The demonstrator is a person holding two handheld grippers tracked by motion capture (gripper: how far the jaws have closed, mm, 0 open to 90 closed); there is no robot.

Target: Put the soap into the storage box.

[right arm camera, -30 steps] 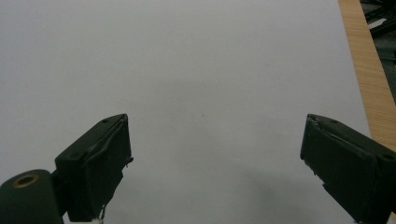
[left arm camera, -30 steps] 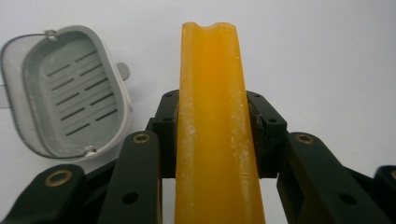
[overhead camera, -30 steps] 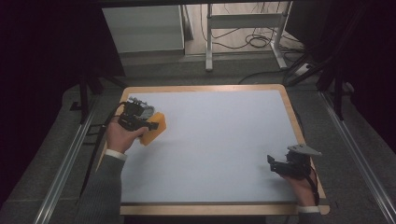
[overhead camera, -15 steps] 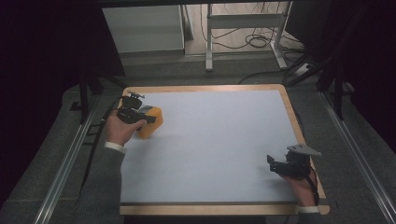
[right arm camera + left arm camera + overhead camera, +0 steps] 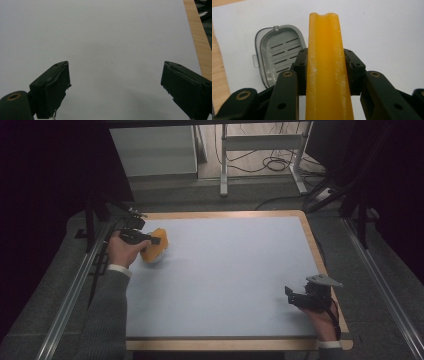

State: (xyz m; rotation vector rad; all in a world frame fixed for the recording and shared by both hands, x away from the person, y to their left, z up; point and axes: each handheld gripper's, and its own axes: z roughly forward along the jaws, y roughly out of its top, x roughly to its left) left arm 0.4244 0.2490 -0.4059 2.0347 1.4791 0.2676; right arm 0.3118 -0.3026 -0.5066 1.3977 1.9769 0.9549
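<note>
A yellow-orange bar (image 5: 324, 75), much like a soap bar, stands on edge between the jaws of my left gripper (image 5: 325, 57), which is shut on its two flat sides. From above, the bar (image 5: 156, 247) and the left gripper (image 5: 152, 241) are near the table's far left corner. A grey slotted oval dish (image 5: 278, 50) lies open on the mat just below and left of the bar. My right gripper (image 5: 295, 296) rests near the front right edge. Its jaws stand wide apart with nothing between them in the right gripper view (image 5: 115, 85).
A pale mat (image 5: 230, 270) covers the table, framed by a wooden rim (image 5: 318, 255). Metal rails (image 5: 70, 295) run along both sides. Beyond the far edge stand a white cabinet (image 5: 152, 152) and a metal stand with cables (image 5: 260, 142).
My left hand has carried the orange bar a little farther away, toward the far left corner. The right hand and its gripper have stayed put.
</note>
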